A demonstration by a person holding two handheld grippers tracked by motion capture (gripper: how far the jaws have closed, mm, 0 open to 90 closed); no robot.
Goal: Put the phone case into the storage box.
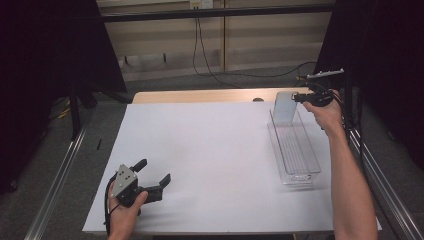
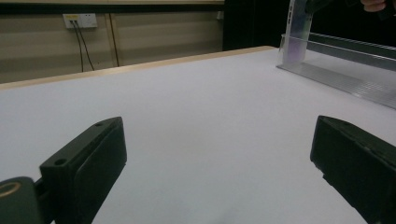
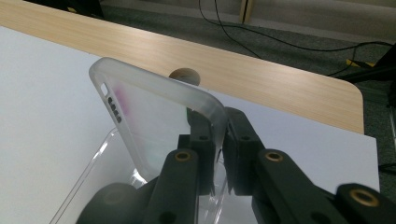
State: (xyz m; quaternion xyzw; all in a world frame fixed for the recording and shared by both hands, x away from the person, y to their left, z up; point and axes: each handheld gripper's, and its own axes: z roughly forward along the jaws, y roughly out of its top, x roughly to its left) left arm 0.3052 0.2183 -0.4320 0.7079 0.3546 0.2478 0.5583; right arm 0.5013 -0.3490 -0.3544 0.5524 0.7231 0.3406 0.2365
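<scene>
1. Clear phone case (image 3: 154, 126) pinched in R gripper (image 3: 217, 140), upright over far end of tray (image 1: 295, 150), table's 1 o'clock.
2. L gripper (image 1: 152, 175) wide, empty, at 7 o'clock.
3. Left: lower case into tray, release.

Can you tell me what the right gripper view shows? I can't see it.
The right tongs pinch the edge of a frosted clear phone case, held upright over a clear tray. Behind lie the white table and its wooden edge.

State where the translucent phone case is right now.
In the high view the phone case stands upright at the far end of the clear tray, far right, pinched by the right gripper.
</scene>
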